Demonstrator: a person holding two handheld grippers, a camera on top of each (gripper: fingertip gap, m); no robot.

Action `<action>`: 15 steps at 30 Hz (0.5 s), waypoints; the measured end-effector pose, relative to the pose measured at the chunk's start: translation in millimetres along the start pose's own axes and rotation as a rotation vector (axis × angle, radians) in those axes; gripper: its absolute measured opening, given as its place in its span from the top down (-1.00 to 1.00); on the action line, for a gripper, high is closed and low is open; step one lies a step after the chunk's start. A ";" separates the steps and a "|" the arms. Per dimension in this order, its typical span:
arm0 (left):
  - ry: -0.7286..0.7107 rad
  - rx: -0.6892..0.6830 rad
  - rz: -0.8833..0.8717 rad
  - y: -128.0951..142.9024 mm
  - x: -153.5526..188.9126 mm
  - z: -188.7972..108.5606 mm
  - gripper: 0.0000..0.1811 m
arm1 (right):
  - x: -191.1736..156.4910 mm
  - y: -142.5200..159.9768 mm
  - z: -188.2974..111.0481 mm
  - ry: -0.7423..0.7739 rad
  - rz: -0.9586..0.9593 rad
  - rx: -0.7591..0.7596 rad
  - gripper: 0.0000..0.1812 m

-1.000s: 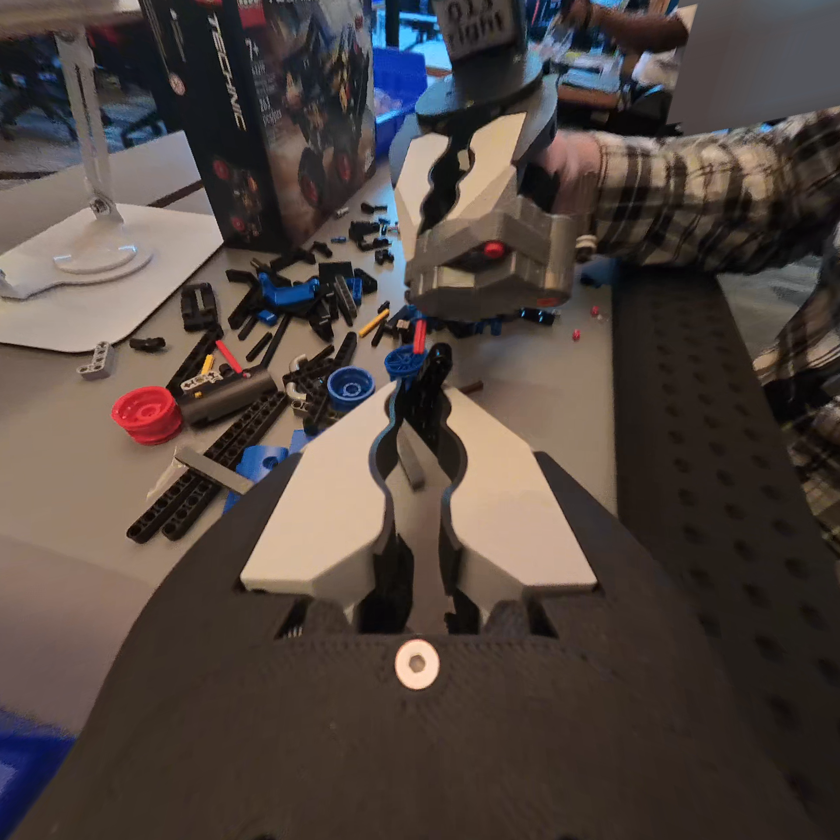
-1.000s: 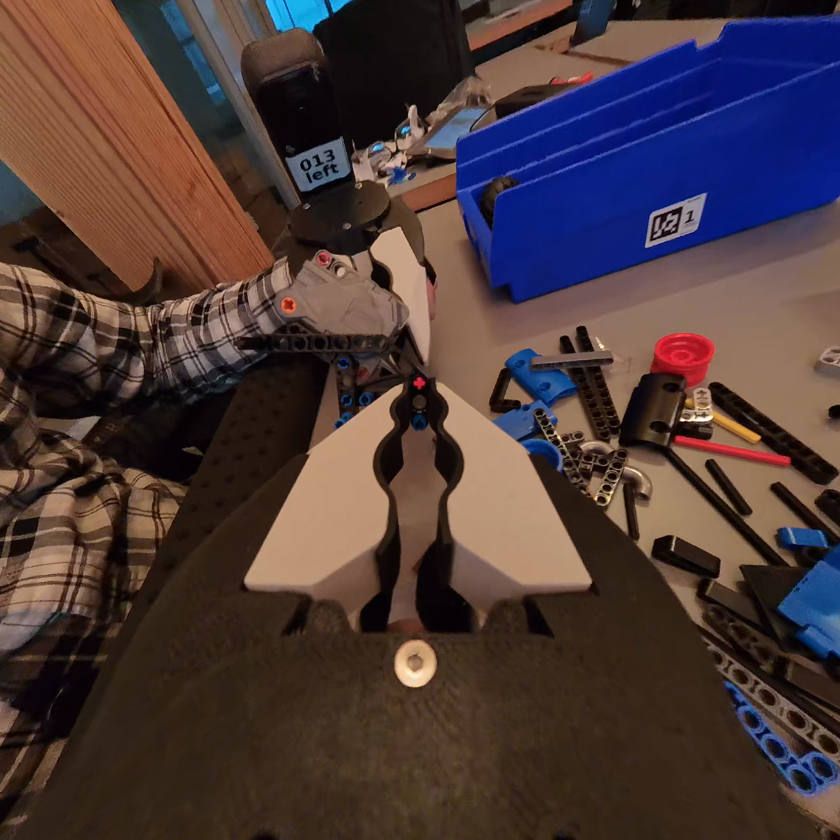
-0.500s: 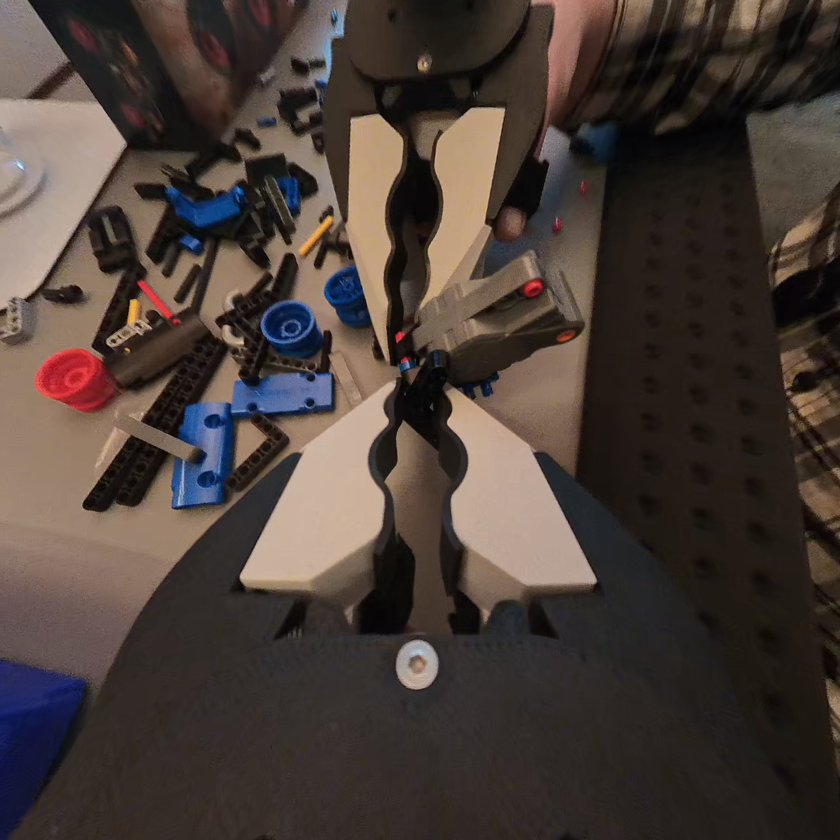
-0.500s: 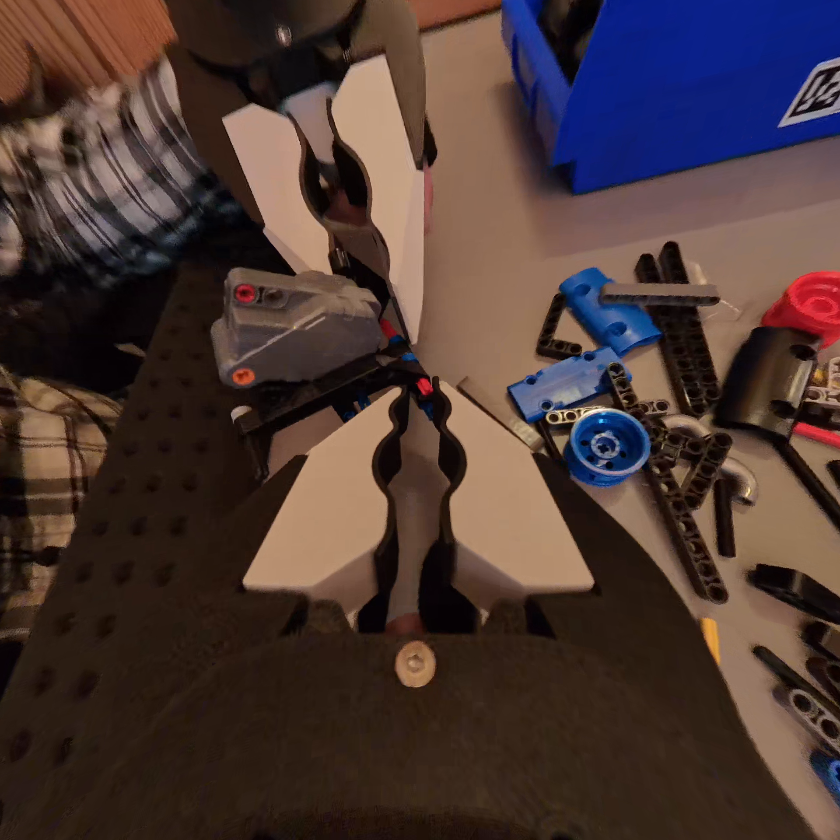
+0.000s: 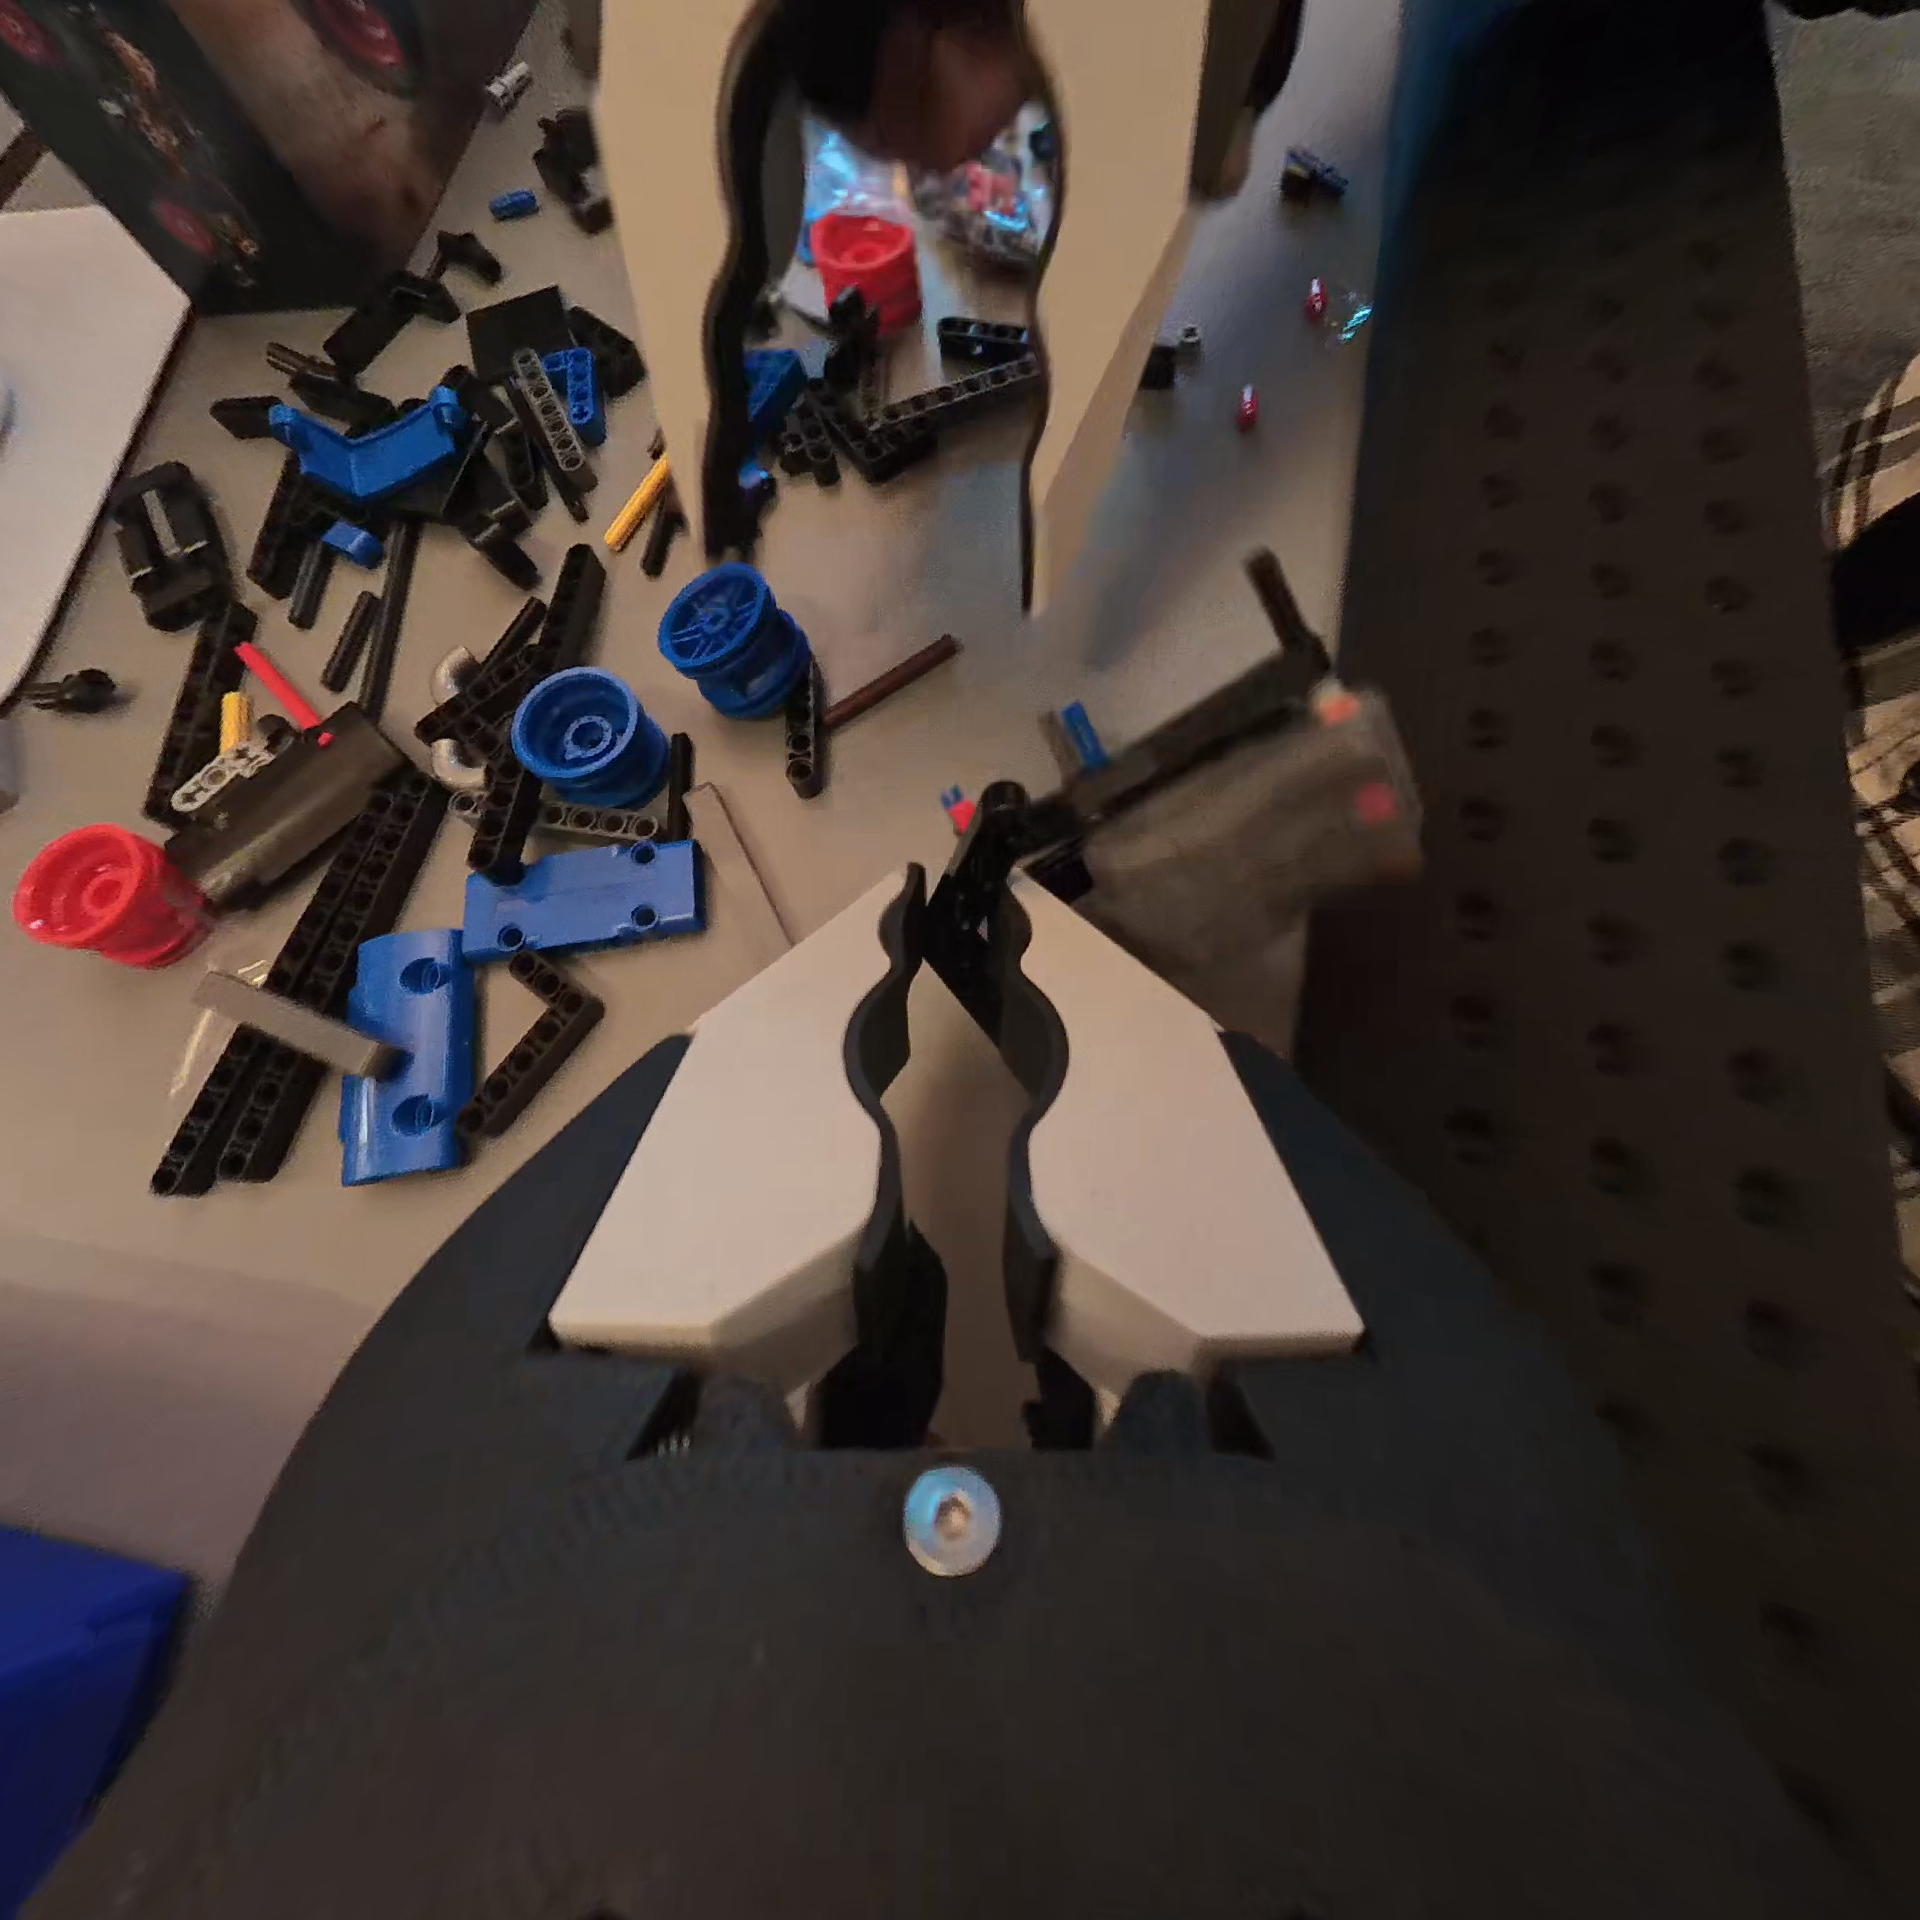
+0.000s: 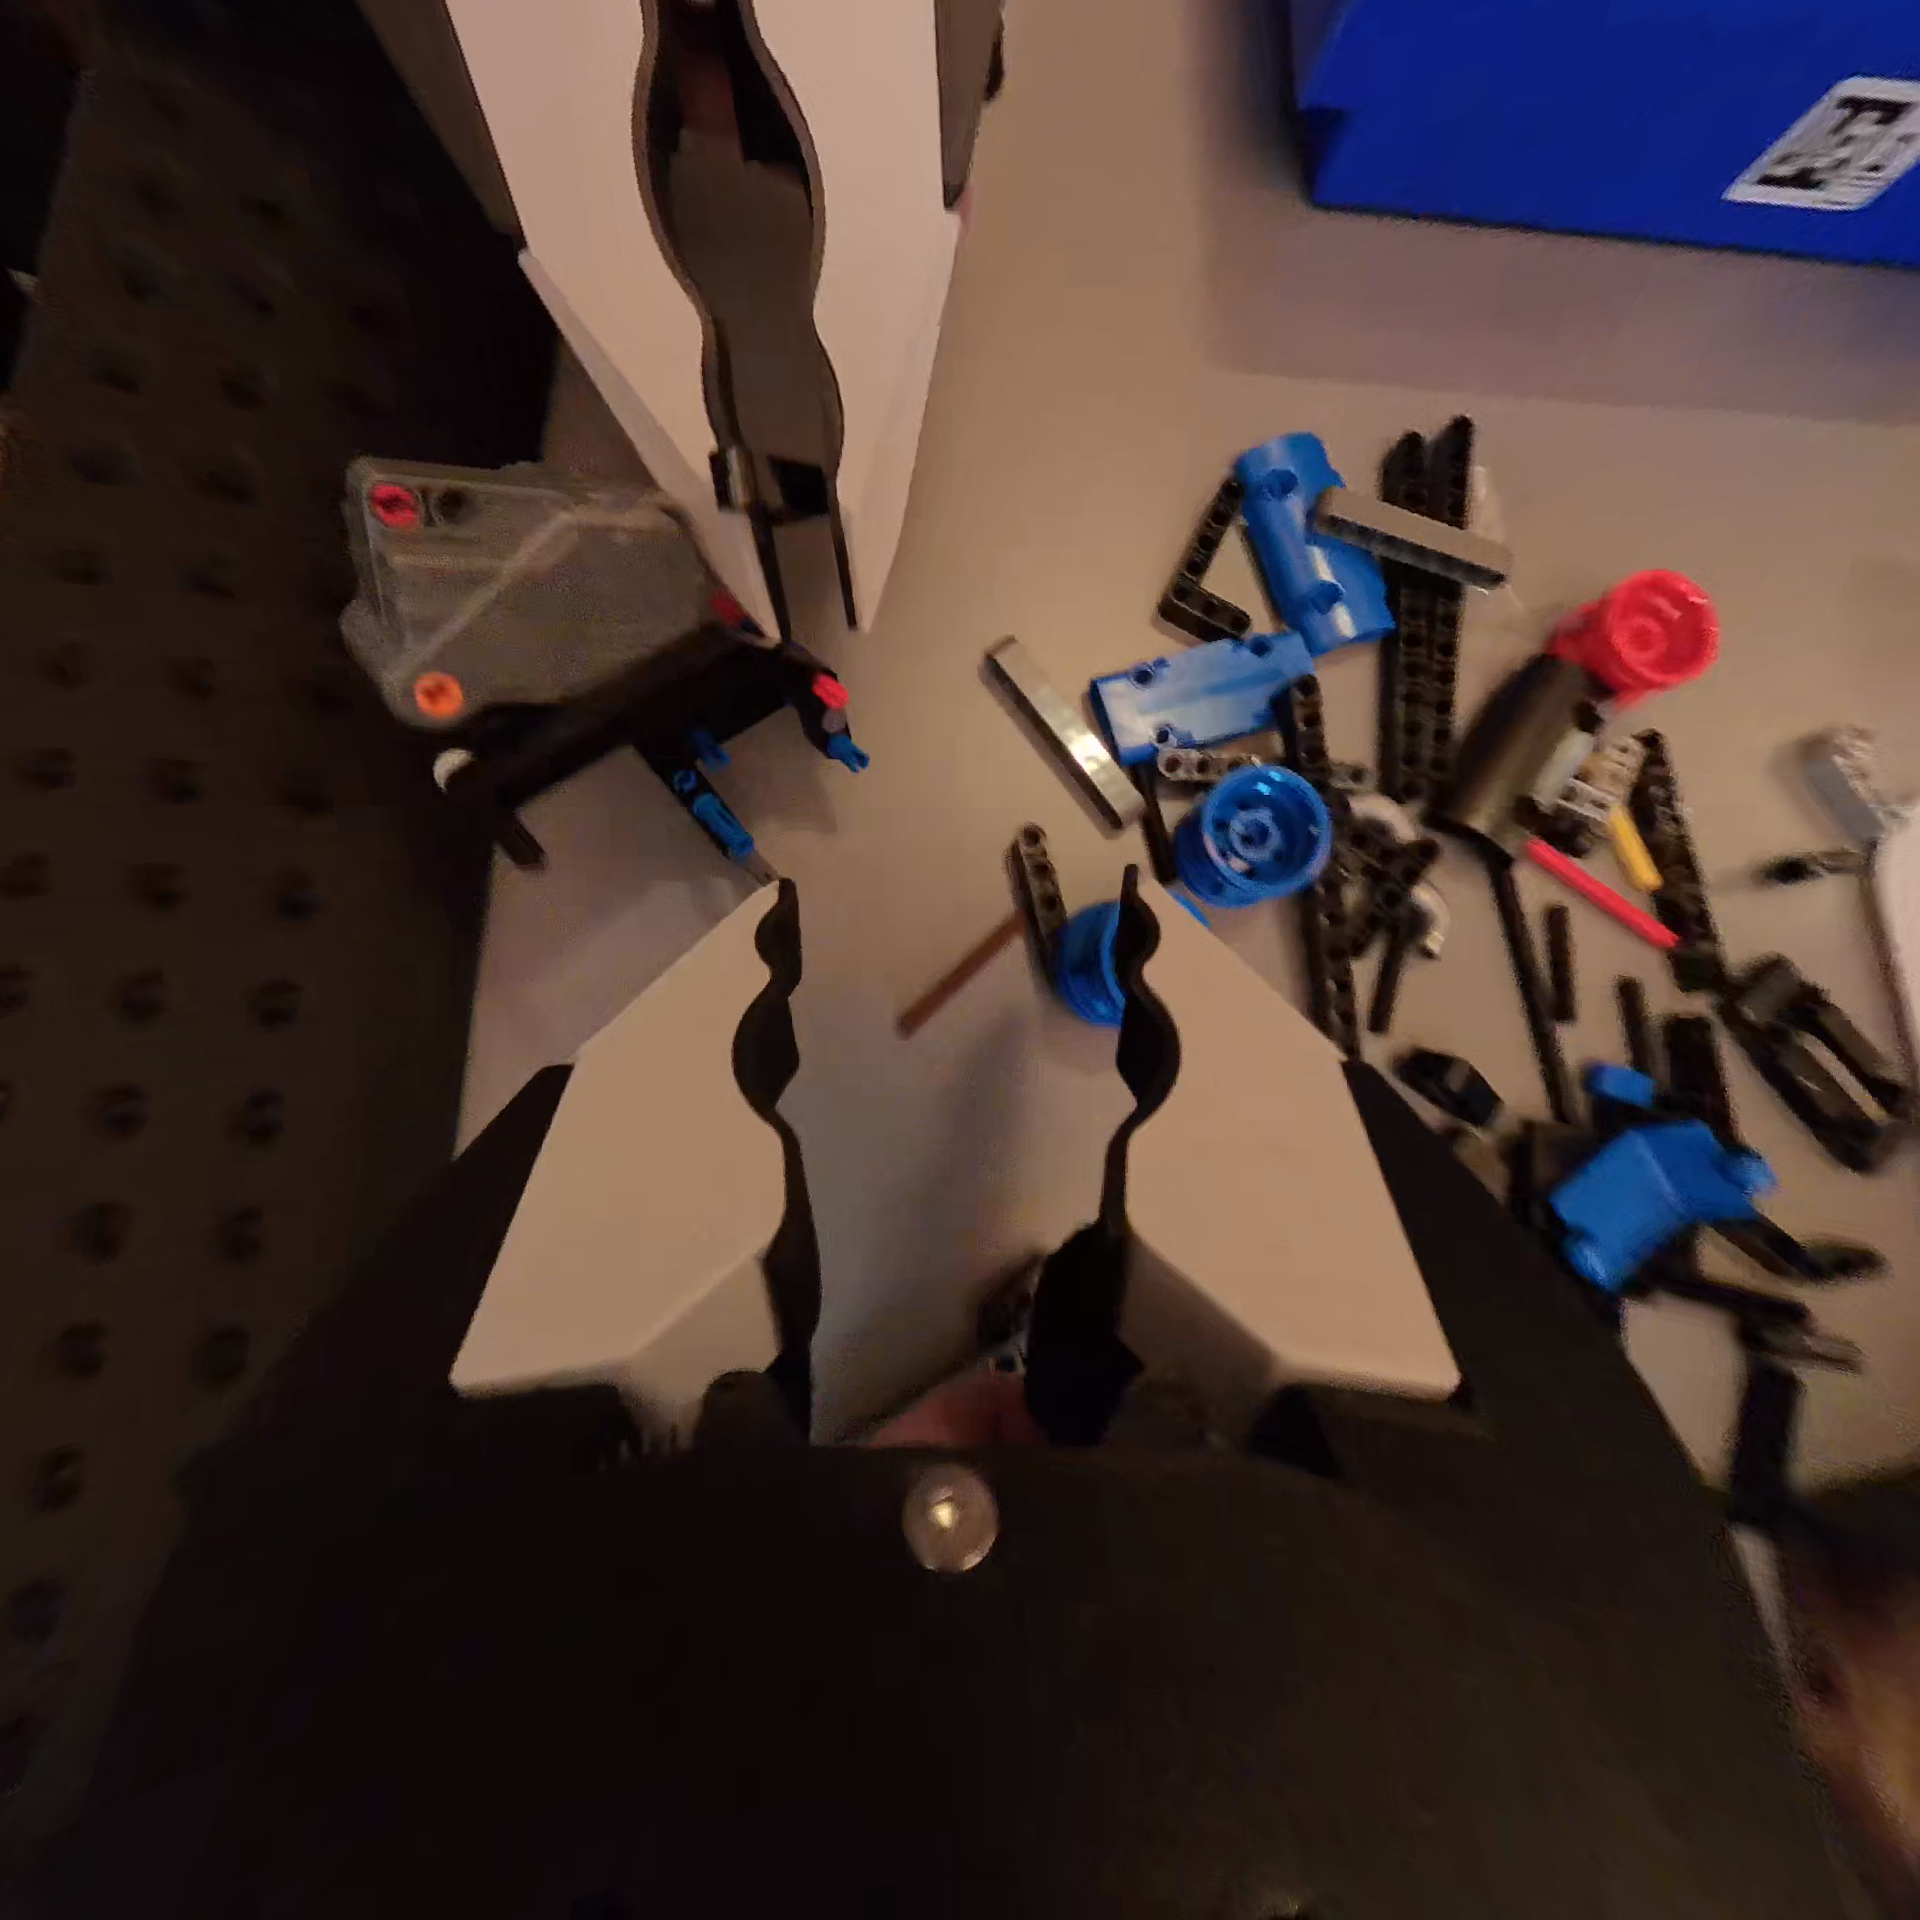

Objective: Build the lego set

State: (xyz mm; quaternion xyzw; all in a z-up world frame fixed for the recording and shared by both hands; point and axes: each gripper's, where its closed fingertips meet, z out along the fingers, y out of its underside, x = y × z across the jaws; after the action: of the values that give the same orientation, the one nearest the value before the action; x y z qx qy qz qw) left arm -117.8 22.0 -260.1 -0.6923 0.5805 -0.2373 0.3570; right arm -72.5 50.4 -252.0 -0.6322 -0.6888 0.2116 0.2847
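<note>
Now the tabletop (image 6: 1091, 343) carries most of the set as loose pieces, with a dark perforated mat (image 5: 1621, 935) along one side and a blue bin (image 6: 1610, 114) at the far edge. Half a second ago both claws pinched the assembly (image 6: 582, 665) between them; since then the right claw (image 6: 956, 904) has let go and pulled back, its jaws spread wide with nothing between them, above the bare patch near a blue wheel (image 6: 1252, 836). That likely means the last join is done and the right is free to fetch the next part. The left claw (image 5: 961, 883) remains closed on the assembly, gripping a black beam at its tip and holding the build low at the mat's edge. It is a grey blocky housing with red and orange pins, on a black beam frame with blue pins sticking out; motion blur hides finer detail. Smaller beams, red wheels (image 5: 99, 894) and axles lie scattered nearby.
</note>
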 end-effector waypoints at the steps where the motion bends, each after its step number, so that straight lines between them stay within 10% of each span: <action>1: -0.004 0.003 -0.003 0.4 -0.2 -2.7 0.90 | -3.5 -9.9 -12.1 0.017 0.001 0.039 0.33; 5: -0.020 -0.018 -0.011 4.0 -2.3 -2.5 0.90 | -68.0 -66.3 -30.3 -0.026 -0.011 0.197 0.36; 15: -0.035 -0.198 -0.063 45.0 -2.2 -10.8 0.90 | -69.6 -35.6 16.6 0.166 0.107 0.091 0.40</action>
State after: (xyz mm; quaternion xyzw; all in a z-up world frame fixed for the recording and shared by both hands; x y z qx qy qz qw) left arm -154.9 18.6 -287.7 -0.7460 0.5728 -0.1779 0.2894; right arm -107.5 -21.4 -249.9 -0.6698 -0.6179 0.2043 0.3574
